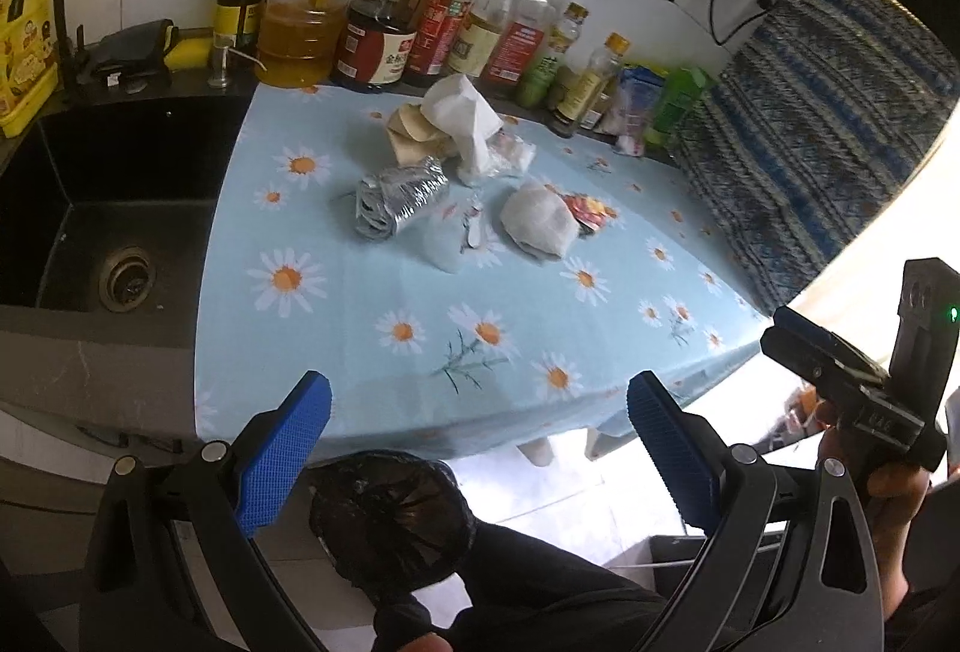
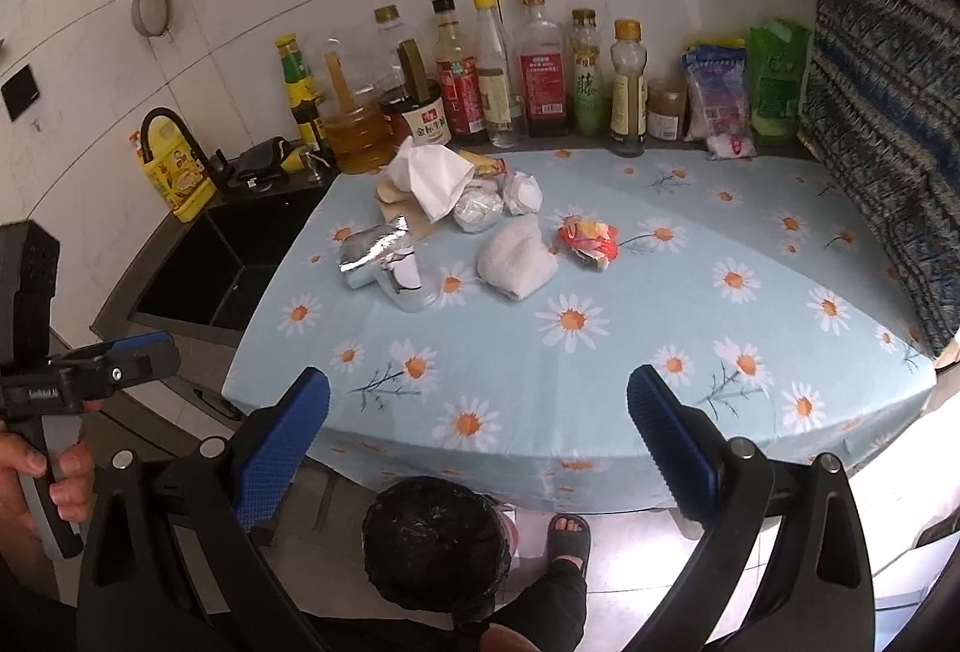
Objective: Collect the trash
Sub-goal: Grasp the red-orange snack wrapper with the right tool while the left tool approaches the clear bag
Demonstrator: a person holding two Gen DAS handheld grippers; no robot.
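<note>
Both grippers, left gripper (image 1: 480,448) and right gripper (image 2: 480,448), hang wide open and empty short of the table (image 2: 600,448), so best take the nearest white wad (image 2: 516,262) squarely, then drop it into the black-lined bin (image 2: 438,544) below.

Both cameras look forward and down from just off the near edge of the table (image 1: 372,352), the left one closer to the sink (image 1: 90,208) side, and both see the same trash pile (image 2: 456,220) (and the bottles behind).
</note>
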